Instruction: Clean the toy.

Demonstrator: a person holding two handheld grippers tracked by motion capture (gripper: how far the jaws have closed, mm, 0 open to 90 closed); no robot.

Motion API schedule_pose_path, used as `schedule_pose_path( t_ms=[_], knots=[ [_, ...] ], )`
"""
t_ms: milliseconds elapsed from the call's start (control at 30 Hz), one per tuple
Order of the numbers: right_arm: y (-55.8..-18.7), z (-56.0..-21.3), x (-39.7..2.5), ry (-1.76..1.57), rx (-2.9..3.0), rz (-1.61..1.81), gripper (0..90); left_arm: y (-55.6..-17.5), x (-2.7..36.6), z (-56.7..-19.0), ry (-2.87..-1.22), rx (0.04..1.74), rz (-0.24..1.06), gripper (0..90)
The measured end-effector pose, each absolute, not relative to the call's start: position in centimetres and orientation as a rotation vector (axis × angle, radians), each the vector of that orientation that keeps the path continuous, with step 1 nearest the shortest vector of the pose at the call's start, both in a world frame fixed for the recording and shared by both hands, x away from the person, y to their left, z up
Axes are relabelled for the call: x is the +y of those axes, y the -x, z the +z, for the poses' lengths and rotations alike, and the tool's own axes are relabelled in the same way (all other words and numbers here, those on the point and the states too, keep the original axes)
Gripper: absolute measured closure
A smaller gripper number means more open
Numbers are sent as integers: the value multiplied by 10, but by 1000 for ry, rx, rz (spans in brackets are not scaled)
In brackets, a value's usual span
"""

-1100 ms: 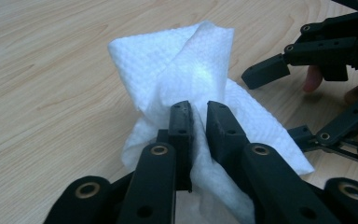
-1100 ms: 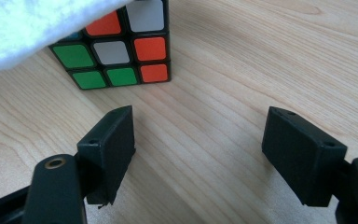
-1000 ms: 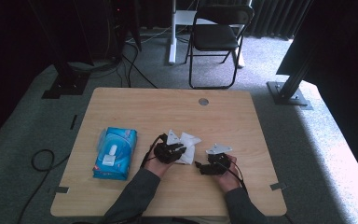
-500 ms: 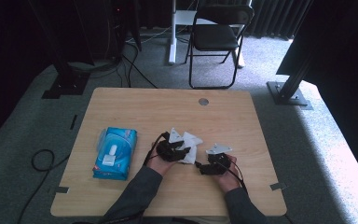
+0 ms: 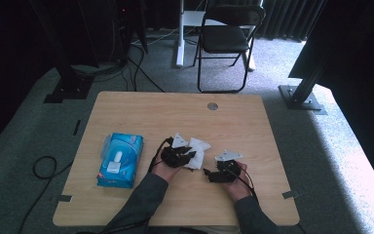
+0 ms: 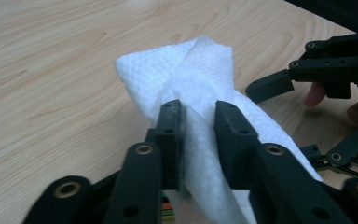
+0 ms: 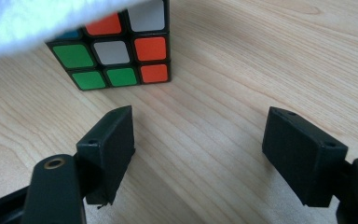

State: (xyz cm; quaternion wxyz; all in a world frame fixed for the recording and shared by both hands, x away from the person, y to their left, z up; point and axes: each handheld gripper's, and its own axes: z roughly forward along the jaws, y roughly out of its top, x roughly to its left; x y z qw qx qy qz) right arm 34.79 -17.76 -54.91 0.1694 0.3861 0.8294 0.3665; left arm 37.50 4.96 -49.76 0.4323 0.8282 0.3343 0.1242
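On the wooden worktop [image 5: 141, 112], the tissue [image 6: 200, 70] pinched by the left gripper [image 6: 198, 116] could be torn if snagged by the wide-open, empty right gripper [image 7: 200, 140] near the cube [image 7: 121, 56].

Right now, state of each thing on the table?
Left gripper: shut on tissue.
Right gripper: open, empty, on the table facing the cube.
Tissue: crumpled, pinched, draped over the cube.
Cube: scrambled, on the table, partly covered.
Wipes pack: flat, lid shut.

Black linkage grippers [image 6: 198, 116], brass-coloured rivets, seemingly dark grey sleeves [image 5: 143, 195].
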Motion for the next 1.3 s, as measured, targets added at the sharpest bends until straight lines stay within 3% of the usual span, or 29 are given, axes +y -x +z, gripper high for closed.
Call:
schedule_pose_path(
  t_ms=[233, 400, 667, 800, 900, 1300],
  knots=[
    [-348, -548, -167, -1084, 2379, 1033, 241, -379, 55, -500, -2027, 858, 251, 848],
    [-350, -548, -155, -1026, 2423, 1034, 176, -377, 55, -501, -2016, 870, 252, 859],
    [-353, -548, -139, -1006, 2438, 1118, 178, -375, 55, -502, -1997, 877, 222, 861],
    [-352, -548, -135, -997, 2400, 1131, 234, -372, 52, -502, -1999, 864, 210, 861],
    [-351, -547, -135, -950, 2411, 1158, 337, -373, 52, -503, -1995, 866, 196, 860],
    [-349, -547, -134, -943, 2402, 1146, 341, -370, 53, -498, -2059, 851, 348, 862]
  ],
)
